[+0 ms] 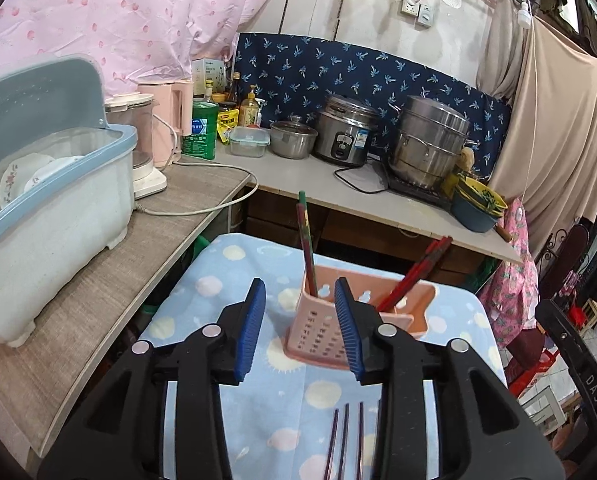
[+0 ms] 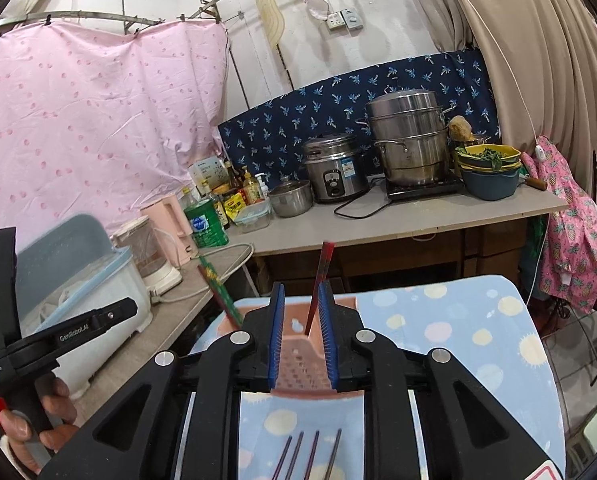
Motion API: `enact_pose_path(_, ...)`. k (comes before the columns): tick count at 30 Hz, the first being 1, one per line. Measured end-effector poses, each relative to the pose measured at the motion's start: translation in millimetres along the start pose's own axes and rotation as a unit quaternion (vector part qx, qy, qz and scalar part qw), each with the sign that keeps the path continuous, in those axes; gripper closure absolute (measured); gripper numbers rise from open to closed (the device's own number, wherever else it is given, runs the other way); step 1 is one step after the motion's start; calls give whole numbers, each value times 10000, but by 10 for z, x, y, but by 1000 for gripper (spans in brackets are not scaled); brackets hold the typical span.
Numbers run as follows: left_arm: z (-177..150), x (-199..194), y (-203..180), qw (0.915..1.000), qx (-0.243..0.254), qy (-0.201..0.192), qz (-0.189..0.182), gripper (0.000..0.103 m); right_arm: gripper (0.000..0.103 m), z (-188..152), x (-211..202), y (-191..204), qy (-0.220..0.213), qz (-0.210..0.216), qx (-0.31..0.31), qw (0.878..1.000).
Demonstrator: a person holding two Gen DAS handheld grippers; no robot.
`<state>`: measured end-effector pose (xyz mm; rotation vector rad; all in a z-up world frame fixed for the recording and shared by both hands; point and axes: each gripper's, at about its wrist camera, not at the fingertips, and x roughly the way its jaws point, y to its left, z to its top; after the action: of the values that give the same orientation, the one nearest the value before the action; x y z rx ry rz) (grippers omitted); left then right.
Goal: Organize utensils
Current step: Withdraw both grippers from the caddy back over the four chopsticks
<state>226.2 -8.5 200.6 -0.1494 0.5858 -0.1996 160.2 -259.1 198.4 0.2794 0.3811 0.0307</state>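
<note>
Left gripper (image 1: 300, 328) fingers (image 1: 252, 330) part-open, empty. Right gripper (image 2: 300, 334) fingers (image 2: 277, 332) narrowly apart, gripping nothing. Pink utensil holder (image 1: 318, 330) stands at 12 o'clock holding red chopsticks (image 1: 414, 276); loose chopsticks (image 1: 344, 440) lie at 6 o'clock on the blanket-covered counter (image 1: 202, 312).

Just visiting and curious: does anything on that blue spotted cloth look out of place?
Yes. Four dark chopsticks lie loose on the blue spotted cloth, while the others stand in the pink perforated plastic holder.
</note>
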Motion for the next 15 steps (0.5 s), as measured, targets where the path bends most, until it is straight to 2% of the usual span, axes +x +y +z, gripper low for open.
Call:
enact_pose_path(7,-342,-241,8,9997,200,124,61,68,84,-351,-367,81,142,9,-74,9999)
enact_pose_path(15,-708,-370,121,9990,161,402,69,68,84,-798,-672,191,359,-102,-299,9989)
